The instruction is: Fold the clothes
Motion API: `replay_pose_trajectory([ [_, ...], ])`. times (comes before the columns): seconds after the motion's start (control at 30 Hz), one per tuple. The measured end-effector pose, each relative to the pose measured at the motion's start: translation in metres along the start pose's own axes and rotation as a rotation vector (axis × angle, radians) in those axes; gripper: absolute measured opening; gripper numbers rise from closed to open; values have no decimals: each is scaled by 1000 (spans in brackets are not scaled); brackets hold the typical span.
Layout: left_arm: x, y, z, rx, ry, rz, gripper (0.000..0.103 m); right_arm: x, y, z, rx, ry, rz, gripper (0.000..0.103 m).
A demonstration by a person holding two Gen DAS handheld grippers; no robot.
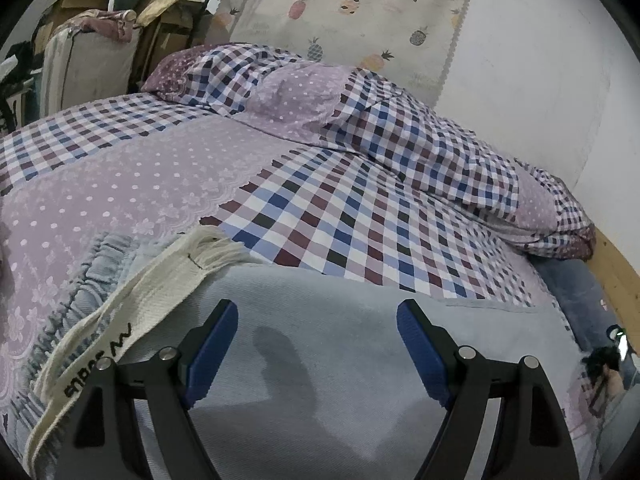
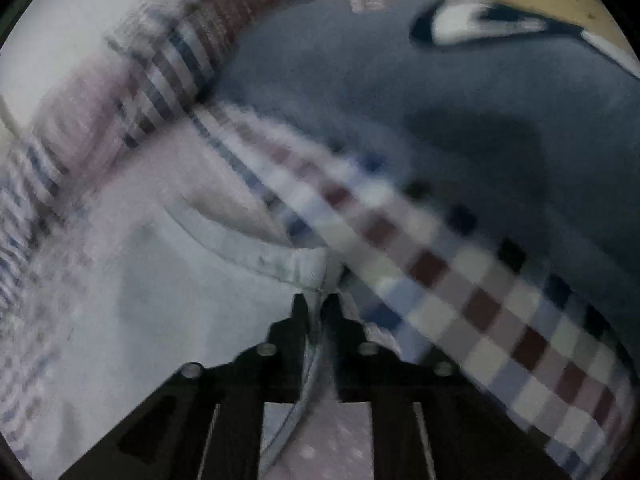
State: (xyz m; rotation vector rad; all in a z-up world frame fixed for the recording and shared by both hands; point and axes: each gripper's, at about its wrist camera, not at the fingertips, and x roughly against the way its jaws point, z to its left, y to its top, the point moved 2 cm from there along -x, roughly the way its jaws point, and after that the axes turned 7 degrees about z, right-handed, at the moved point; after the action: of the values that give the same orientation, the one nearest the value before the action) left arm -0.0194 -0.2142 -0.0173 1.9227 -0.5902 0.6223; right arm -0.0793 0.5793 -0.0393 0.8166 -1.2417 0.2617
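A pale blue-grey garment (image 1: 340,340) with an elastic waistband (image 1: 80,280) and a cream drawstring band (image 1: 132,300) lies spread on the bed in the left wrist view. My left gripper (image 1: 318,346) hovers over it, open, blue pads apart, nothing between them. In the blurred right wrist view, my right gripper (image 2: 316,300) is shut on a hemmed edge of the pale garment (image 2: 180,300). A dark blue garment (image 2: 460,120) with a white logo lies beyond it.
The bed carries a checked and lilac dotted sheet (image 1: 360,220), with a bundled quilt (image 1: 420,140) along the wall. Boxes and bags (image 1: 92,40) are stacked at the far left. A wooden bed frame (image 1: 616,276) borders the right. The dark blue garment (image 1: 580,300) lies by that edge.
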Motion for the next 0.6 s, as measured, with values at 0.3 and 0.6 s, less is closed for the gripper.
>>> replay_pose_trajectory([
  [0.3, 17, 7, 7, 77, -98, 5, 86, 100, -77, -44, -12, 106, -160, 58],
  [0.6, 84, -9, 17, 76, -178, -63, 86, 214, -257, -44, 209, 399, -206, 59],
])
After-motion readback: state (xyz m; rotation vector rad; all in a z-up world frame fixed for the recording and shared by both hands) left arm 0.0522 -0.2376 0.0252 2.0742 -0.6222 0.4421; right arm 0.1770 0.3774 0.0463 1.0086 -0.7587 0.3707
